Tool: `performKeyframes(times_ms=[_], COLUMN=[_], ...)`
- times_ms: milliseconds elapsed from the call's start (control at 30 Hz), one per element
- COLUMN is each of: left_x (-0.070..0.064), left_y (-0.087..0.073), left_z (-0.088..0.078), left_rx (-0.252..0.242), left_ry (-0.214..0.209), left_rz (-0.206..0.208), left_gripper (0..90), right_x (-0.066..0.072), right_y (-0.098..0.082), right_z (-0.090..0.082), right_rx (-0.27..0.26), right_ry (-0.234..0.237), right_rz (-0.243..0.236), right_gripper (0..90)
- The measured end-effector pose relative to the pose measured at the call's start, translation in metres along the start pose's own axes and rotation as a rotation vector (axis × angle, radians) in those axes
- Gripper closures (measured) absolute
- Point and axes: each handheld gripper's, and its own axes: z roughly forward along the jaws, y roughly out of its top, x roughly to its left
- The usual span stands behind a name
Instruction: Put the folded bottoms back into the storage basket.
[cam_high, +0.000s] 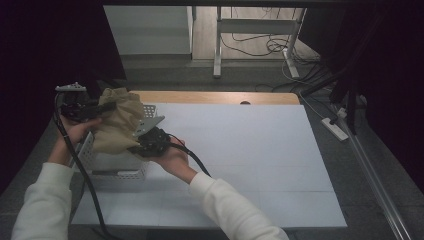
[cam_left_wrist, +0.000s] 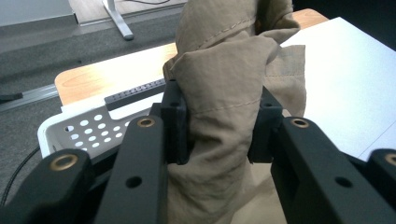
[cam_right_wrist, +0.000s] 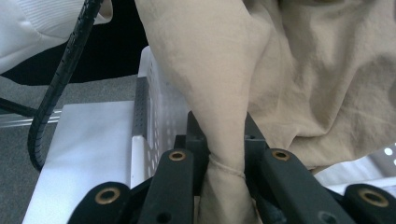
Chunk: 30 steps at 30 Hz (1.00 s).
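While both grippers pinch the same tan cloth (cam_high: 116, 127), it hangs bunched above the white perforated basket (cam_high: 115, 175) at the bench's 9 o'clock edge. That looks like a lift out of the basket or a lowering into it; I cannot tell which. The left gripper (cam_left_wrist: 219, 126) is clamped on a thick fold of the cloth, its pads pressing from both sides, with the basket's rim just behind. The right gripper (cam_right_wrist: 226, 140) is closed on a narrow hemmed twist of the same cloth, at about 3 o'clock of the bundle in the high view. Holding two separate points probably keeps the fabric from slumping into a heap and would let it be spread or folded once over open surface.

A white sheet covers most of the bench (cam_high: 240, 150), with a wooden strip bare along its 12 o'clock edge. Beyond it lie grey floor, a metal frame leg (cam_high: 217, 45) and loose cables (cam_high: 260, 45); a power strip (cam_high: 335, 127) sits on the floor at 3 o'clock. The surroundings are dark.
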Motion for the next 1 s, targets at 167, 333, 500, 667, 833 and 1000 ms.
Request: performKeyframes(times_ms=[167,333,500,667,833,1000], left_x=[0.005,0.006,0.009,0.014,0.019,0.022], left_y=[-0.001,-0.001,0.0,-0.003,-0.006,-0.009], left_z=[0.005,0.008,0.009,0.013,0.017,0.021], left_rx=[0.011,0.021,0.027,0.04,0.055,0.067], left_ry=[0.0,-0.001,0.005,0.004,0.005,0.0], left_rz=[-0.006,0.002,0.012,0.004,-0.01,-0.017], left_gripper=[65.3,65.3,65.3,65.3,65.2,65.2], right_x=[-0.001,-0.001,-0.001,-0.002,-0.003,-0.005], right_y=[0.001,0.003,0.006,0.006,0.006,0.004], right_z=[0.006,0.011,0.016,0.023,0.03,0.035], right_rx=[0.0,0.012,0.009,0.022,0.027,0.041], right_ry=[0.002,0.001,-0.001,0.006,0.012,0.017], right_rz=[0.006,0.004,0.007,0.013,0.024,0.027], right_gripper=[78.7,78.7,78.7,78.7,78.6,78.5])
